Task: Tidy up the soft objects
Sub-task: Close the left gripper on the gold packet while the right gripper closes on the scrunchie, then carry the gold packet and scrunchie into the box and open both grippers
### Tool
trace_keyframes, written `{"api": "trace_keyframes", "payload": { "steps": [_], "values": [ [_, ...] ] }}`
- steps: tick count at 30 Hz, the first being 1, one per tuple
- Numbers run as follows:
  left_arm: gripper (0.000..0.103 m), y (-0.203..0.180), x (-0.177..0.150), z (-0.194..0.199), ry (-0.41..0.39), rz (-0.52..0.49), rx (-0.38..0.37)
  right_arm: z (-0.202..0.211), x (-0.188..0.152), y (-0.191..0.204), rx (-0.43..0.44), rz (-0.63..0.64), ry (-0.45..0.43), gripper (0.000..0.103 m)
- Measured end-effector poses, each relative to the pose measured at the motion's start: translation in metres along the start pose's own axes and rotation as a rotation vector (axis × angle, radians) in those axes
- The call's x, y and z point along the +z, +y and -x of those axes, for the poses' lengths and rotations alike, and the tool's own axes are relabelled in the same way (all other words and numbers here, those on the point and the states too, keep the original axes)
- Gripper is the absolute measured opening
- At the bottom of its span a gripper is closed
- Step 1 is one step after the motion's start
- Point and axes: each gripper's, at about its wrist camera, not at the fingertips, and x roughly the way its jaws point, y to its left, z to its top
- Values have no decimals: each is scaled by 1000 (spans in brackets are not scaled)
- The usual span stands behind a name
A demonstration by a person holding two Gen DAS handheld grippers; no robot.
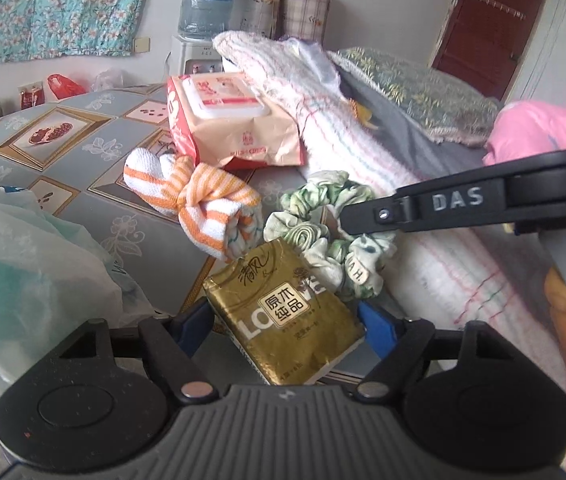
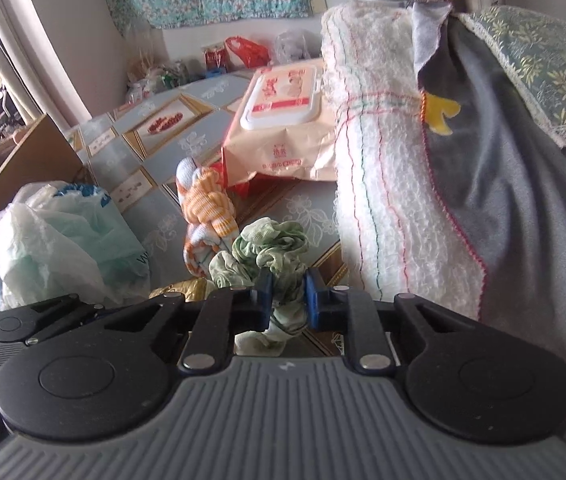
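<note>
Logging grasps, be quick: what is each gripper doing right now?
Left gripper: shut on the gold tissue pack.
Right gripper: shut on the green scrunchie.

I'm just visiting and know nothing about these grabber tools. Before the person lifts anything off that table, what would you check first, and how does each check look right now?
1. Right gripper pinching the green scrunchie: ok, blue pads closed on its fabric.
2. Left gripper around the gold tissue pack: ok, the pack sits between the pads.
3. Left grip firm: cannot tell, contact on the pack's sides is not clear.
4. Scrunchie free of the tissue pack: not ok, they overlap in the left wrist view.
5. Scrunchie free of the orange striped cloth: cannot tell, they lie right beside each other.
6. Wet wipes pack out of the way: ok, farther back.
</note>
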Motion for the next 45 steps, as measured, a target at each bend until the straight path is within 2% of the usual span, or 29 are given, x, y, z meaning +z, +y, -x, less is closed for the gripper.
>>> {"api": "trace_keyframes", "payload": {
  "steps": [7,13,19,25,30,35,40,45],
  "values": [
    [79,-5,8,39,-106,11,-41,51,11,18,7,8,-102,15],
    [79,-1,14,90,-216,20,-52,105,21,57,36,63,-198,15],
    [79,18,13,156,-336,12,-39,149,27,128,110,164,-287,15],
    [79,68,-6,223,-393,9,45,158,29,218,255,265,-306,15],
    [79,130,-25,275,-360,28,142,130,32,300,406,307,-213,15],
    [77,193,-41,300,-243,59,254,69,31,377,501,332,-20,15],
    [76,250,-48,286,-52,150,227,3,24,431,526,331,209,15],
    [75,289,-54,273,61,172,218,-29,7,461,511,349,331,16]
  ]
}}
